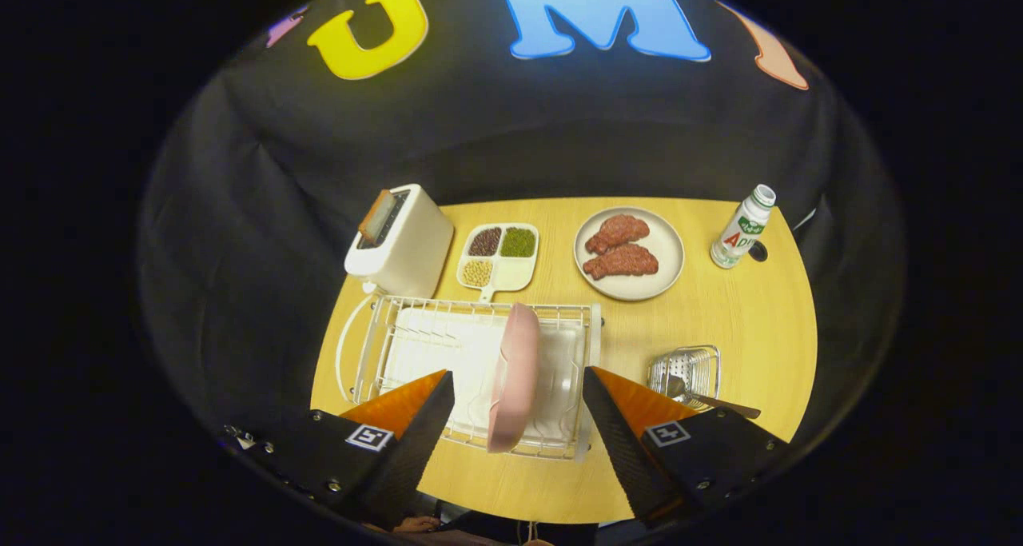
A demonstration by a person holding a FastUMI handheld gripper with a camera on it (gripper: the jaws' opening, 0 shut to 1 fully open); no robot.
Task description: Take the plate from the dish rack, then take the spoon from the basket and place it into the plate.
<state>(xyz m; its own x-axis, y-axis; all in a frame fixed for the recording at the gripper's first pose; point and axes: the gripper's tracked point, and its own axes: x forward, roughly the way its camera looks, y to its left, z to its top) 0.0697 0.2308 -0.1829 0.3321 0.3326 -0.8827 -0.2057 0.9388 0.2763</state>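
Note:
A pink plate (pixel 514 378) stands on edge in the white wire dish rack (pixel 400 346) on the wooden table. My gripper (pixel 518 390) is open, its fingers on either side of the plate with a clear gap to each. To the right of the rack sits a small wire basket (pixel 694 366) with a spoon (pixel 707 398) in it, the handle sticking out toward the right finger.
Beyond the rack stand a white toaster (pixel 404 242) with toast in it, a divided dish of beans (pixel 499 260), a plate with two pieces of meat (pixel 630 253) and a small bottle (pixel 743 228). Bare tabletop (pixel 759 322) lies right of the rack.

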